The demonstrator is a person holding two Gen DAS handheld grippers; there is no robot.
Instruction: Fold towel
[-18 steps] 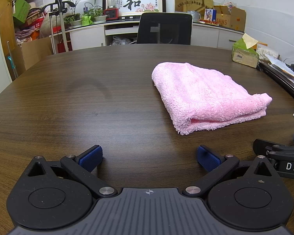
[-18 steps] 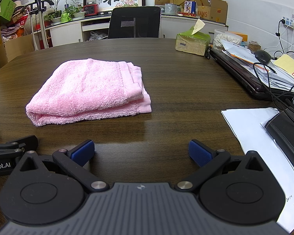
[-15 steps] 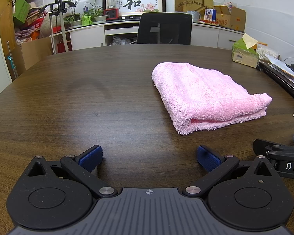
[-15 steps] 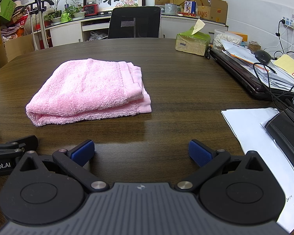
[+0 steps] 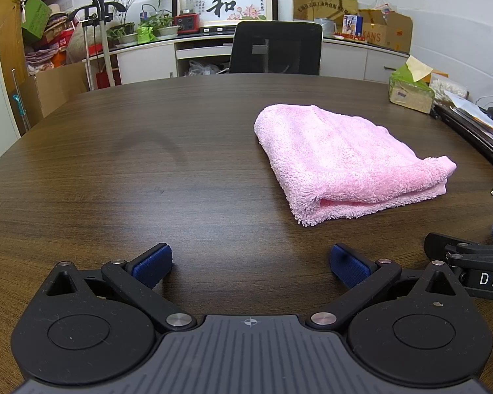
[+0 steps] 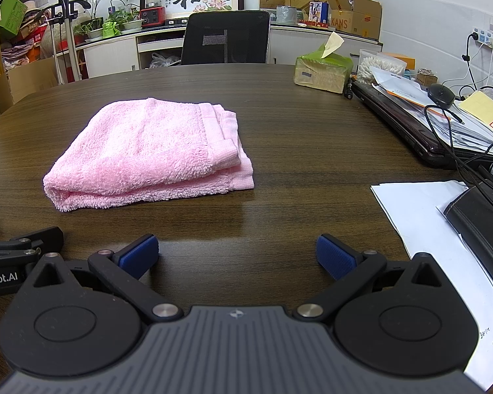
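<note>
A pink towel (image 5: 341,161) lies folded into a thick stack on the dark wooden table (image 5: 148,164); it also shows in the right wrist view (image 6: 151,154), with its hemmed edges to the right. My left gripper (image 5: 250,264) is open and empty, low over the table, short of the towel's near left corner. My right gripper (image 6: 236,256) is open and empty, just short of the towel's near right corner. Each gripper's side shows in the other's view: the right one (image 5: 470,269), the left one (image 6: 13,256).
A black office chair (image 5: 276,47) stands at the table's far side. A green tissue box (image 6: 323,69), a laptop with papers and cables (image 6: 443,131), white sheets (image 6: 427,216) and a black folder (image 6: 483,220) crowd the right side.
</note>
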